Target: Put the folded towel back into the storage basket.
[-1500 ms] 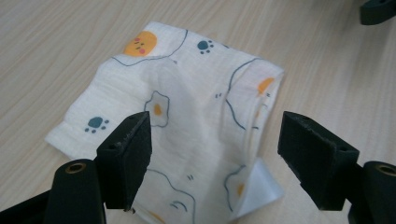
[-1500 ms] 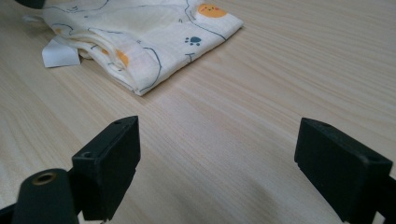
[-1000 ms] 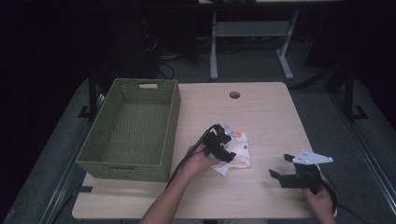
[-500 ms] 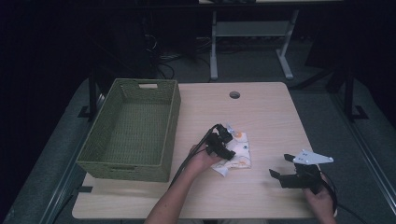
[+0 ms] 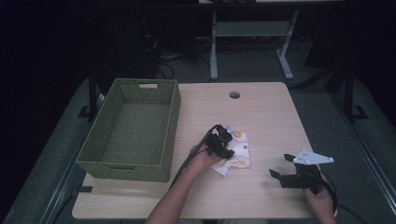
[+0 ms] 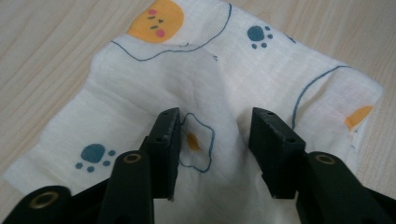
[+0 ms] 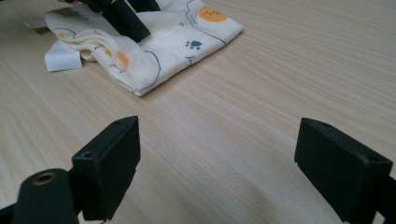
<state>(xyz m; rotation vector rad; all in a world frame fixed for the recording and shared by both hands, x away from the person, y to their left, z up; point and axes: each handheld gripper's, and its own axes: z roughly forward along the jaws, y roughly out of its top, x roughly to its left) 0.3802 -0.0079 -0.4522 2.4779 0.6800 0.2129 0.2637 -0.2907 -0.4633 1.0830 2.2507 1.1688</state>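
White cotton printed with orange faces and blue paw marks makes up the small cloth [image 5: 235, 153], which lies folded and slightly rumpled near the middle of the wooden table [image 5: 261, 112] in the high view. The left gripper [image 5: 226, 145] sits on top of the cloth, held by the left hand [image 5: 201, 161]. A woven green basket [image 5: 132, 128] stands well apart to its left. The right gripper [image 5: 280, 167] rests near the table's front right corner, apart from the cloth, its grey plate on top.

From the left gripper view, the cloth [image 6: 205, 93] shows thin blue outlines, an orange face with pink cheeks, two blue paw prints and an orange spot inside a wavy blue ring. A raised ridge of fabric stands between the jaws, which have just been closing around it; the left gripper [image 6: 212, 140] has one jaw touching the fabric, while a narrow gap remains by the other, so the pinch is not yet firm.

From the right gripper view, the cloth [image 7: 159, 42] lies ahead on the wood, folded in layers with a white tag at one end. The right gripper [image 7: 217, 154] has its jaws spread wide over bare table, holding nothing.
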